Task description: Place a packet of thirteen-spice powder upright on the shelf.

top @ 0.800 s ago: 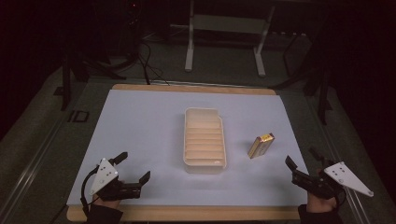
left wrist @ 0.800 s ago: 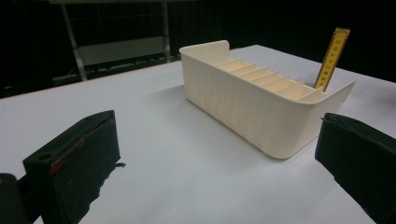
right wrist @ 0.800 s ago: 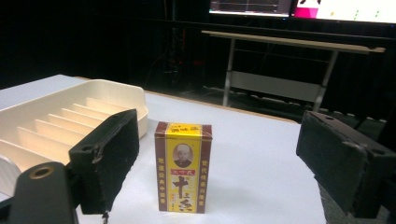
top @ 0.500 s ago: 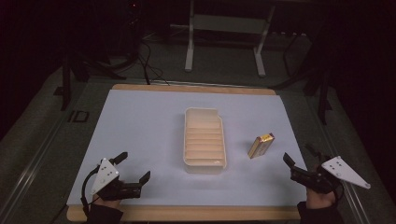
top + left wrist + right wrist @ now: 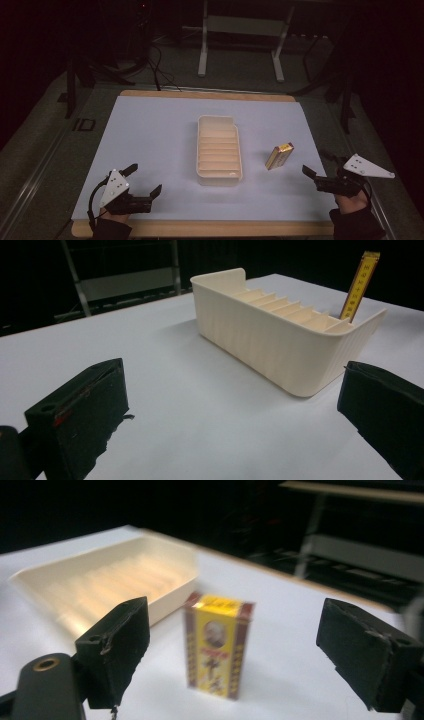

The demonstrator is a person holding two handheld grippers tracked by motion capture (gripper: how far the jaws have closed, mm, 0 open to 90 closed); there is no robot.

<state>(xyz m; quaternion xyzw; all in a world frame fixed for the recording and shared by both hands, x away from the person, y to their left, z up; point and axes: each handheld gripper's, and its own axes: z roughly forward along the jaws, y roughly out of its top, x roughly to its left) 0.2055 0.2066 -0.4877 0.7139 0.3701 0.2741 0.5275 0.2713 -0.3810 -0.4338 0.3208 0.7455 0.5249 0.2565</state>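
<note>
A cream tray (image 5: 219,150) with several cross dividers stands empty in the middle of the white table sheet (image 5: 150,125). To its right a small yellow and red box (image 5: 279,156) stands upright. My right gripper (image 5: 315,163) is open at the sheet's right edge, a short way right of the box. In the right gripper view the box (image 5: 217,645) stands ahead between the spread fingers (image 5: 117,650), apart from both. My left gripper (image 5: 145,178) is open and empty near the front left, and its fingers (image 5: 80,410) point at the tray (image 5: 280,340).
The sheet lies on a wooden board (image 5: 210,229) whose edge shows at front and back. A metal frame stand (image 5: 240,40) and cables sit on the dark floor beyond the table. Bare sheet stretches left of the tray and behind it.
My right gripper has moved left, closer to the yellow box. The left gripper, the tray and the box have stayed put.
</note>
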